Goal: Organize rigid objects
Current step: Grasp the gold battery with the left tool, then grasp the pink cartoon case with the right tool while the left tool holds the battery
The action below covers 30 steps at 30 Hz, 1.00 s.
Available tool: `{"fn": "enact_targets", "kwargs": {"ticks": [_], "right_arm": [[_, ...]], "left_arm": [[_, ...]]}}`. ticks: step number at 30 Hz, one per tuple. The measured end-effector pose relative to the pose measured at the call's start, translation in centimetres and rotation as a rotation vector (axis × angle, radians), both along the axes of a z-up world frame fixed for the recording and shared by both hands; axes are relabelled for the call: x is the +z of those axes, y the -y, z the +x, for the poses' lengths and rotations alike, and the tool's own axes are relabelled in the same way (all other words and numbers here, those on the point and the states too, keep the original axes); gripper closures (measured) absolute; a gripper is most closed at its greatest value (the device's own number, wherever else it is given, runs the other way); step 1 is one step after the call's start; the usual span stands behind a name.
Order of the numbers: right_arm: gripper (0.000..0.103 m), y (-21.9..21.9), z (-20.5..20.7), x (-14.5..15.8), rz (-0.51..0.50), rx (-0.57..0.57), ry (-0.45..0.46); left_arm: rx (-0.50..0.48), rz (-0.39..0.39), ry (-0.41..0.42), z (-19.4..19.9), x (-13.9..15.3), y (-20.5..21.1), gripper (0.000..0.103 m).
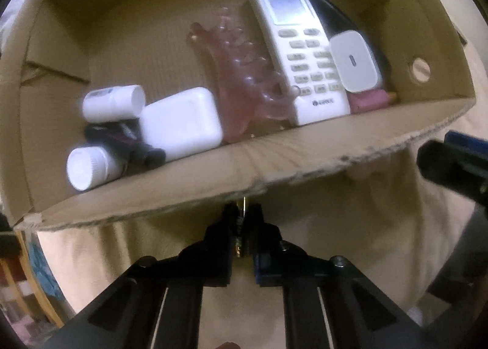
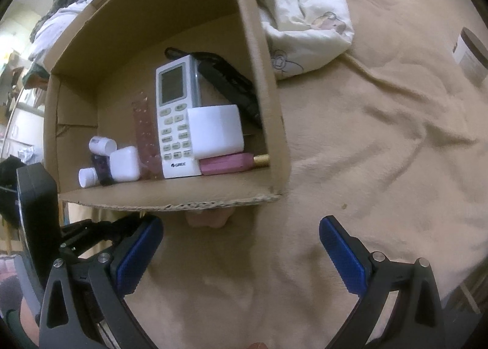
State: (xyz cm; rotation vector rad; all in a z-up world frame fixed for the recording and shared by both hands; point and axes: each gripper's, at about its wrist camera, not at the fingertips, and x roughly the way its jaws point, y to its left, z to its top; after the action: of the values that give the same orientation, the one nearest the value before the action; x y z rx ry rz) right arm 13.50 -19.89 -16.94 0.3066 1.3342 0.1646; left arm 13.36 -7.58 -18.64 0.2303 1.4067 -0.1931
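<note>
Just ahead of both grippers: open brown cardboard box [image 1: 305, 147]. Left gripper [image 1: 242, 227] clamped on small dark-and-gold object [image 1: 241, 245]; right gripper [image 2: 241, 245] wide open, empty.

Count of things in the box [image 2: 253, 80]

Two white bottles [image 1: 113, 102], two white chargers [image 1: 182, 123], one remote [image 1: 300, 53], one clear pink strip [image 1: 244, 77], one pink case [image 2: 227, 164], one black device [image 2: 230, 83], one small dark item [image 2: 102, 170]; outside, one jar [image 2: 471, 55].
</note>
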Motion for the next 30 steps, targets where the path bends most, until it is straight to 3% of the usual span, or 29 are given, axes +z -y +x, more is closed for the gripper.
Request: {"fn": "enact_targets", "kwargs": {"ticks": [7, 12, 17, 23, 27, 30], "right_arm": [[0.0, -0.5, -0.2, -0.7, -0.075, 0.024, -0.004], [0.0, -1.4, -0.2, -0.8, -0.092, 0.051, 0.006], [0.0, -3.9, -0.2, -0.4, -0.077, 0.126, 0.05], [0.0, -6.5, 0.5, -1.6, -0.146, 0.195, 0.052], [0.0, -7.8, 1.0, -2.5, -0.216, 0.224, 0.056], [0.0, -8.7, 1.3, -3.3, -0.258, 0.243, 0.071]], "left_arm": [[0.07, 0.019, 0.04, -1.1, 3.1, -2.3, 0.094], [0.07, -0.03, 0.068, -2.5, 8.0, -2.9, 0.094], [0.091, -0.004, 0.224, -1.7, 13.1, -4.6, 0.094], [0.138, 0.051, 0.323, -2.3, 13.9, -7.6, 0.094], [0.204, -0.013, 0.265, -1.6, 12.4, -9.3, 0.094], [0.221, -0.009, 0.259, -1.6, 12.2, -9.2, 0.094]]}}
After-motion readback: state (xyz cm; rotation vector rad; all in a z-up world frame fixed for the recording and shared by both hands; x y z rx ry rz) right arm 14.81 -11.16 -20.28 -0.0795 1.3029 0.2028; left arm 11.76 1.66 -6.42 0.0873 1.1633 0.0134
